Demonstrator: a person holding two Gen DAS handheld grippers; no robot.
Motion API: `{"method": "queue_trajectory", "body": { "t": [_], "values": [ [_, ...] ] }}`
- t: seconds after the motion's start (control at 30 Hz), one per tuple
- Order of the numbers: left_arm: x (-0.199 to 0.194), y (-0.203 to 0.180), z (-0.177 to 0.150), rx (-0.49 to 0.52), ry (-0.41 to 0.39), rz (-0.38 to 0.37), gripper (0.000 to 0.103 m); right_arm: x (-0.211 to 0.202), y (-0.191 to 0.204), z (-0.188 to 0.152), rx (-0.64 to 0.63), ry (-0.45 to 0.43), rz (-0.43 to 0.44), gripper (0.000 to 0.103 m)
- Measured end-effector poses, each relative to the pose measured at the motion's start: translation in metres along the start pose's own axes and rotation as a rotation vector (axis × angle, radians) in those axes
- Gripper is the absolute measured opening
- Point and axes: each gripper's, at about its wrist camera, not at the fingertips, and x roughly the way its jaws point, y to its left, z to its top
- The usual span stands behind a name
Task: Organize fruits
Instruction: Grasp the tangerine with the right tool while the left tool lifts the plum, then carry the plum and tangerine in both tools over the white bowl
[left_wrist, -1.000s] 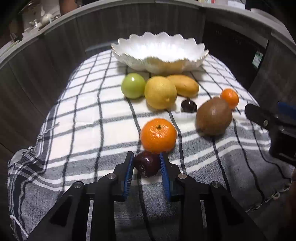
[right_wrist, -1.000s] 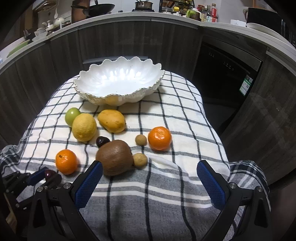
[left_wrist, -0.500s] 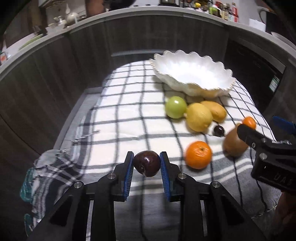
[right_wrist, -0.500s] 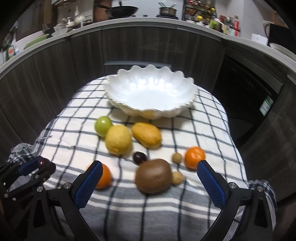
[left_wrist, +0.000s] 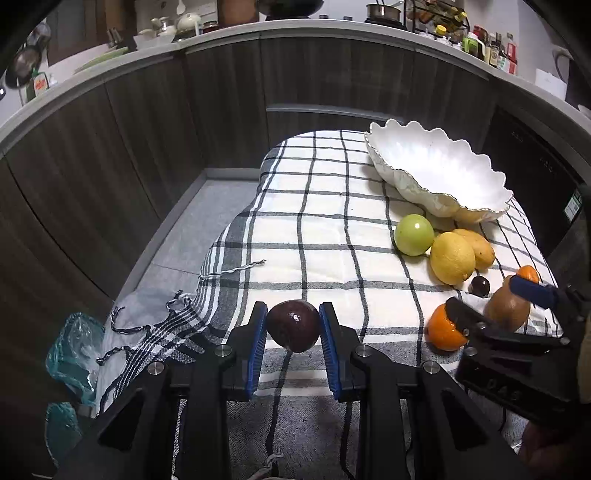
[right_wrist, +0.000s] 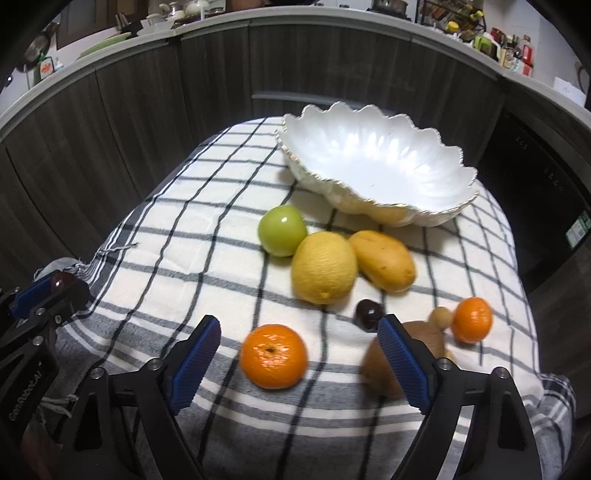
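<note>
My left gripper (left_wrist: 293, 330) is shut on a dark red plum (left_wrist: 293, 325) and holds it above the left front of the checked cloth (left_wrist: 325, 236); it also shows at the left edge of the right wrist view (right_wrist: 61, 288). My right gripper (right_wrist: 299, 363) is open and empty above an orange (right_wrist: 273, 355) and beside a brown kiwi (right_wrist: 384, 365). The white scalloped bowl (right_wrist: 373, 173) stands empty at the back. In front of it lie a green apple (right_wrist: 282, 229), a lemon (right_wrist: 324, 271), a mango (right_wrist: 384, 259), a small dark plum (right_wrist: 367, 313) and a mandarin (right_wrist: 472, 319).
A small tan fruit (right_wrist: 441, 316) lies between kiwi and mandarin. Dark cabinet fronts (left_wrist: 221, 96) curve around the table. Grey floor (left_wrist: 192, 236) and a teal plastic bag (left_wrist: 74, 347) lie to the left, below the cloth's fringed edge (left_wrist: 155, 332).
My left gripper has lifted the plum off the cloth and swung left, away from the orange. My right gripper has moved left, over the orange, still open.
</note>
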Motion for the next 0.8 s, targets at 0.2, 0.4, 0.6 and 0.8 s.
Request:
{"method": "queue_trajectory", "body": {
  "t": [0.2,0.4,0.6,0.8],
  "values": [
    [0.001,0.002,-0.001,-0.012,0.003,-0.01,0.028,0.02,0.004,-0.006,0.007,0.085,0.027,0.063],
    [0.001,0.002,-0.001,-0.015,0.006,-0.021,0.028,0.031,0.008,-0.009,-0.008,0.122,0.035,0.056],
    [0.001,0.004,-0.001,-0.021,0.008,-0.02,0.028,0.038,0.011,-0.012,-0.019,0.136,0.036,0.05],
    [-0.001,0.002,-0.002,-0.014,0.006,-0.018,0.028,0.042,0.015,-0.015,-0.052,0.14,0.022,0.05]
  ]
}}
